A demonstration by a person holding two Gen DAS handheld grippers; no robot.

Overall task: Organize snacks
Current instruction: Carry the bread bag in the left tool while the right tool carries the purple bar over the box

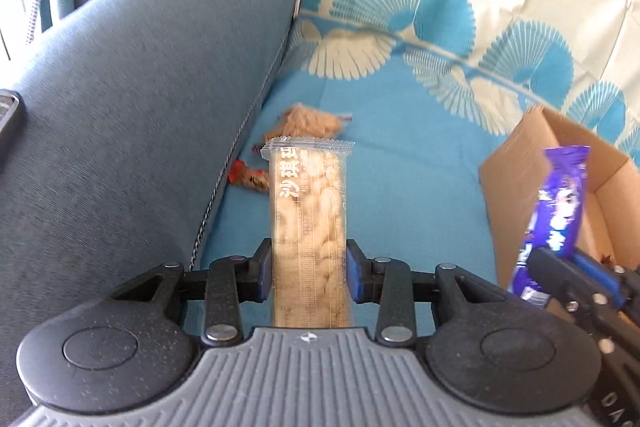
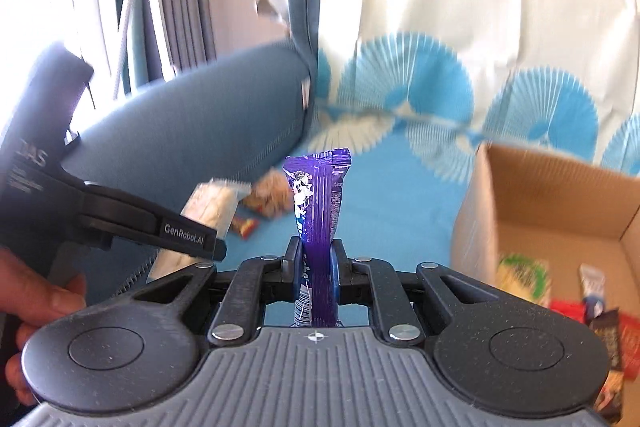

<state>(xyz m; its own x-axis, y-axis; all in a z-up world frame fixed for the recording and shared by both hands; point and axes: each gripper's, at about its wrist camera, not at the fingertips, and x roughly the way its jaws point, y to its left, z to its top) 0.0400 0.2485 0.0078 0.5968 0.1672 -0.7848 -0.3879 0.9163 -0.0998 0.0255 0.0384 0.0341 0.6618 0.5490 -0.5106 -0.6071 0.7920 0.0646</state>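
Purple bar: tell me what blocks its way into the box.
Nothing visible. The right gripper holds the purple bar upright, left of the box; only the near wall must be cleared, and the top is open.

Blue sofa armrest (image 1: 140, 87), fan-patterned cover (image 1: 400, 27)

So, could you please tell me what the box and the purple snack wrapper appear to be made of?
Box: plain brown cardboard, matte, with a raw cut edge. Purple snack wrapper: probably glossy plastic film, shiny, with a crimped, serrated top seal.
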